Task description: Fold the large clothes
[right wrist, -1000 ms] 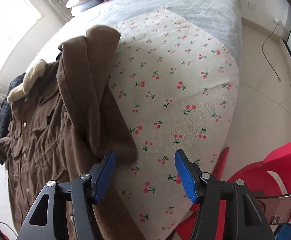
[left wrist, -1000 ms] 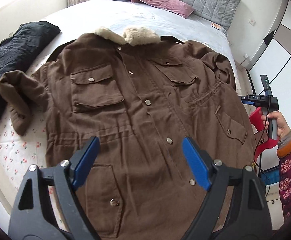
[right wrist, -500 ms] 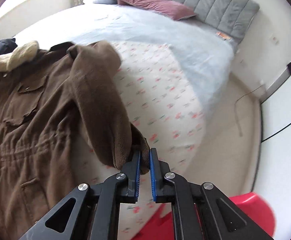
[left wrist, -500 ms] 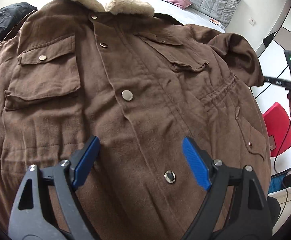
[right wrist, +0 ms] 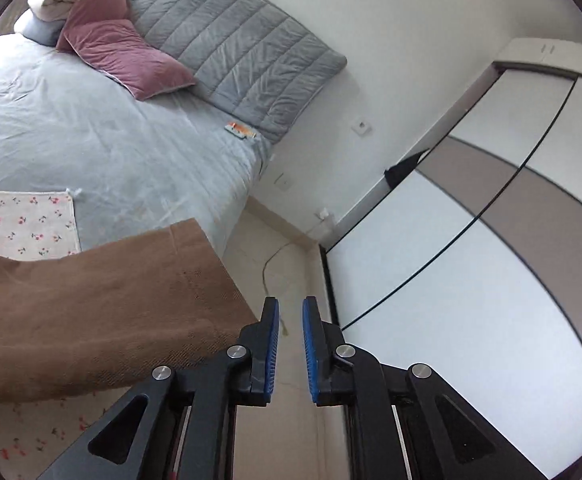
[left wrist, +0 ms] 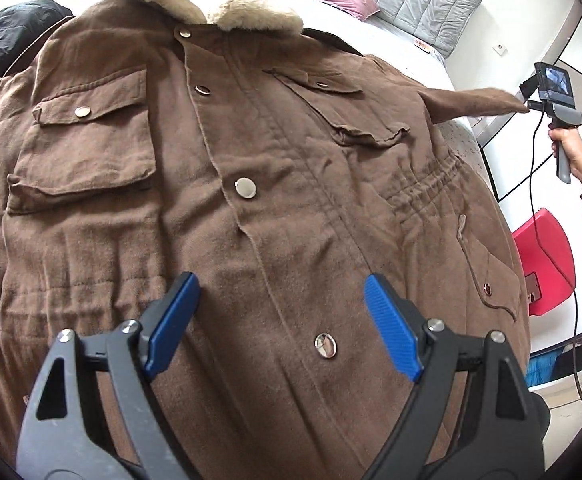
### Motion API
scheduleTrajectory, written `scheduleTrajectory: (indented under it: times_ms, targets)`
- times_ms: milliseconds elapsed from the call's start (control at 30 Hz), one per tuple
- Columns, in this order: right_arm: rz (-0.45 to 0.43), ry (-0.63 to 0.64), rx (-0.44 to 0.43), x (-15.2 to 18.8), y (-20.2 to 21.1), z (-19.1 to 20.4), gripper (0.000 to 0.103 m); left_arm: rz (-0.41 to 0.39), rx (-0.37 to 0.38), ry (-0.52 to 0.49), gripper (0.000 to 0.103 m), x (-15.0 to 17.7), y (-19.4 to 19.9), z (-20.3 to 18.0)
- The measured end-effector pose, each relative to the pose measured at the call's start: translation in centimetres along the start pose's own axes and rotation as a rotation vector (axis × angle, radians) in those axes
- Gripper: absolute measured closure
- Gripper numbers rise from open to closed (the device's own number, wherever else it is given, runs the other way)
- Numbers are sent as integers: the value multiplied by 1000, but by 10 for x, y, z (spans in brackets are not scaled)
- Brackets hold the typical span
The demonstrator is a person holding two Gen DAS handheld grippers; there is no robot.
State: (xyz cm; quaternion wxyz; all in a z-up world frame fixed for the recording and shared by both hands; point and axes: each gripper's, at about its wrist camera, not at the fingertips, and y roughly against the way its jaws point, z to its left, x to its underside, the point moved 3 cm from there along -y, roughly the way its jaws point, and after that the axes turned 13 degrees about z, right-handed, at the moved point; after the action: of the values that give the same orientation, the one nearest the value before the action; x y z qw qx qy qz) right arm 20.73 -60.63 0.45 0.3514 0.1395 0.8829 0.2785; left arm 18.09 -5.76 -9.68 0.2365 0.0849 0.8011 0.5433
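A large brown coat [left wrist: 251, 184] with a beige fur collar [left wrist: 227, 12] lies front-up on the bed. My left gripper [left wrist: 281, 312] is open and hovers just above the coat's waist, beside the snap buttons. The coat's right sleeve [left wrist: 475, 104] is stretched out sideways to my right gripper [left wrist: 531, 106]. In the right wrist view the sleeve's cuff [right wrist: 111, 312] hangs to the left of my right gripper [right wrist: 290, 316], whose blue pads stand a narrow gap apart; no cloth shows between the tips.
A black garment [left wrist: 7, 44] lies at the bed's left. Pink pillows [right wrist: 111, 48] and a grey quilted headboard [right wrist: 235, 52] are at the far end. A red stool [left wrist: 547, 260] stands on the floor at right. A wardrobe [right wrist: 491, 240] with sliding doors faces the bed.
My right gripper pulled the sleeve out sideways away from the coat and its view swung toward the wardrobe. My left gripper moved slightly closer over the coat, still open.
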Motion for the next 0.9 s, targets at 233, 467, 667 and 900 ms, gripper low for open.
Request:
scheduleTrajectory:
  times_ms: [233,467,667,900]
  targets:
    - [100,-7,-322,38,-7,25,75,0,-4,-38,18,-2,20,-9]
    - [138,104,-767,71,36,123,49,-30,-39,1,18,0,37,6]
    - [340,205,-742,120,13,174,43,-70,-123,68,18,8,74,54]
    - [347,245,-743,131,63,144,41,-162,-207,274,18,16,147,157]
